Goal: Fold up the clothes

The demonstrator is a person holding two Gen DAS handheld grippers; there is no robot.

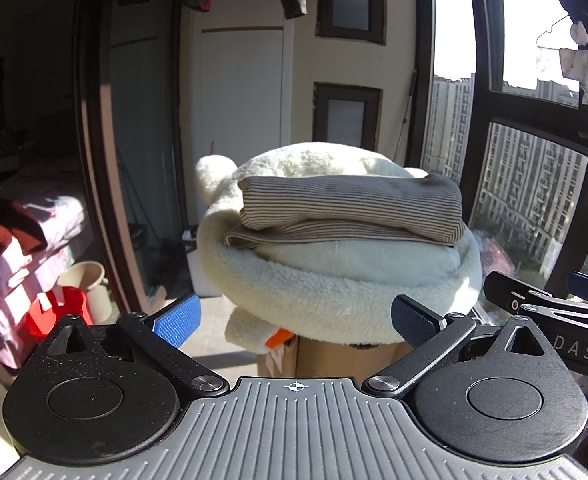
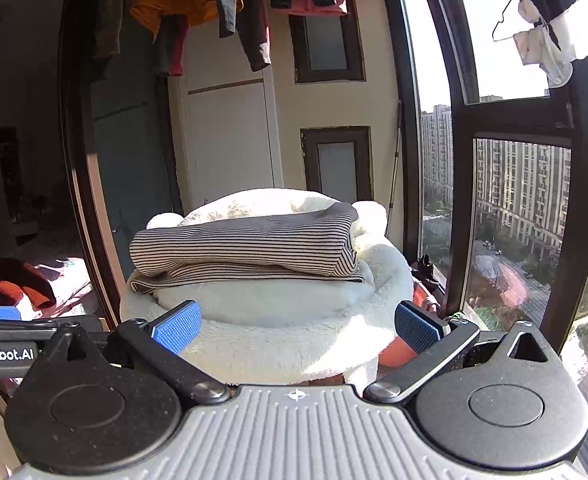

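A folded brown-and-white striped garment [image 1: 346, 210] lies on top of a white fleece cushion [image 1: 334, 300] that rests on a cardboard box [image 1: 334, 358]. It also shows in the right wrist view [image 2: 246, 246] on the same cushion [image 2: 278, 344]. My left gripper [image 1: 296, 322] is open and empty, held a little short of the cushion's near edge. My right gripper [image 2: 296, 326] is open and empty, also just short of the cushion. The right gripper's arm [image 1: 550, 304] shows at the right edge of the left wrist view.
Tall windows [image 2: 522, 184] stand to the right. A dark sliding door frame [image 1: 94, 160] stands to the left, with a bed [image 1: 22, 240] behind it. Red and beige buckets [image 1: 70, 300] sit on the floor at left. Clothes hang overhead [image 2: 234, 8].
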